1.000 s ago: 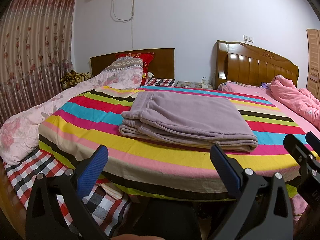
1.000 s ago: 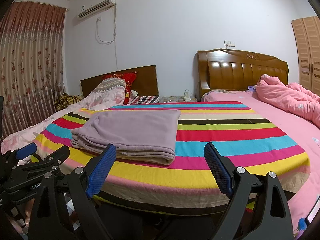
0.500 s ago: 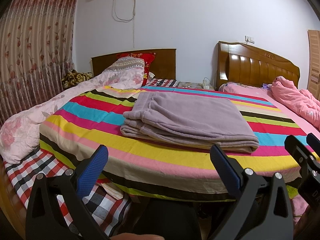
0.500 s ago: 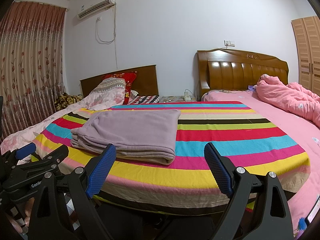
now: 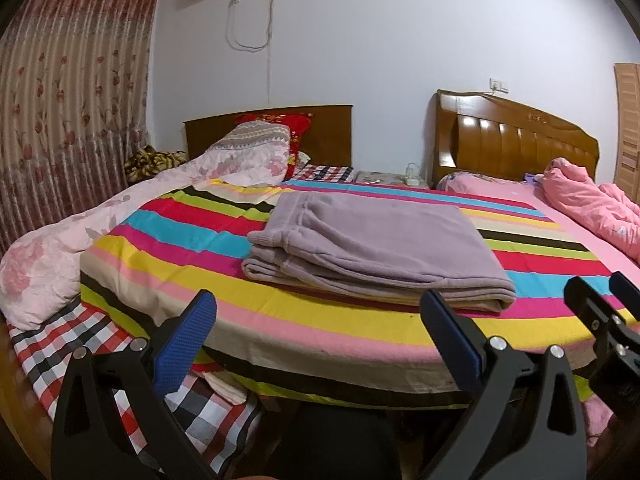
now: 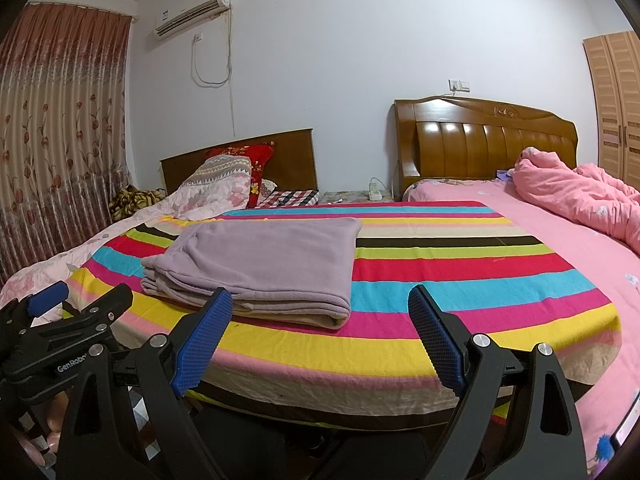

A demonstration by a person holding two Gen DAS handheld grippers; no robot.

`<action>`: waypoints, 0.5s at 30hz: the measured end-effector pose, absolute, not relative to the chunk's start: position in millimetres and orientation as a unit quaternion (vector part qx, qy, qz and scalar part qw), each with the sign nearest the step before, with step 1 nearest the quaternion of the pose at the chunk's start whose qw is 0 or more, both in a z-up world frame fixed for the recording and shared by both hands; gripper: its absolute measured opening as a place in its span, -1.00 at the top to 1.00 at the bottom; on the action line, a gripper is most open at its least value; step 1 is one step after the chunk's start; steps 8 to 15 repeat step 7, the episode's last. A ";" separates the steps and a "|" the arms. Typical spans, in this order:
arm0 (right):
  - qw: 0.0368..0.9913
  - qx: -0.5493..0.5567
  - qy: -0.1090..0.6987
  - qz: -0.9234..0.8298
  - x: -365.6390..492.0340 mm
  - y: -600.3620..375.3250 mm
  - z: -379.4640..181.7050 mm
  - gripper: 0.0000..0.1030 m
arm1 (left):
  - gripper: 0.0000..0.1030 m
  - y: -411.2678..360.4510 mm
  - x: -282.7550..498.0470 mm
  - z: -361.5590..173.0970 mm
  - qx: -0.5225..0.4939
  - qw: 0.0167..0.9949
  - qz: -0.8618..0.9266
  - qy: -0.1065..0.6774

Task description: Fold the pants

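Observation:
The lilac pants [image 5: 372, 248] lie folded in a neat flat stack on the striped blanket [image 5: 320, 320]; they also show in the right wrist view [image 6: 264, 264]. My left gripper [image 5: 320, 336] is open and empty, held back from the bed's near edge, apart from the pants. My right gripper [image 6: 320, 332] is open and empty, also short of the bed edge, with the pants ahead and to its left. The left gripper also shows at the lower left of the right wrist view [image 6: 76, 304].
A striped blanket covers the bed. A floral quilt [image 5: 60, 248] and checked sheet [image 5: 80, 344] lie left. A pink duvet [image 6: 580, 196] is heaped at the right. Two wooden headboards [image 6: 484, 136] and pillows [image 5: 264, 140] stand at the back wall.
Nothing has visibly moved apart from a slight drift of the left wrist view; both grippers stay open and the pants lie still.

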State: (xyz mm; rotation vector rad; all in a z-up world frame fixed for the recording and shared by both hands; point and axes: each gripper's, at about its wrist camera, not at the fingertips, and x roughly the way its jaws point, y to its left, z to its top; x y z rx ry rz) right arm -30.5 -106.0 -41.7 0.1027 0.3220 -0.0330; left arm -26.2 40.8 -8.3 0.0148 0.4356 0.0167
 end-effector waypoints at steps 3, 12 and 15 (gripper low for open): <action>0.986 0.050 0.160 -0.016 -30.7 -106.1 -41.4 -0.67 | -0.97 39.3 -26.0 -7.7 0.008 0.976 0.005 0.216; 0.986 0.051 0.160 -0.016 -30.7 -105.0 -42.4 -0.67 | -0.97 39.3 -25.0 -7.6 0.007 0.976 0.007 0.218; 0.986 0.051 0.160 -0.016 -30.7 -105.0 -42.4 -0.67 | -0.97 39.3 -25.0 -7.6 0.007 0.976 0.007 0.218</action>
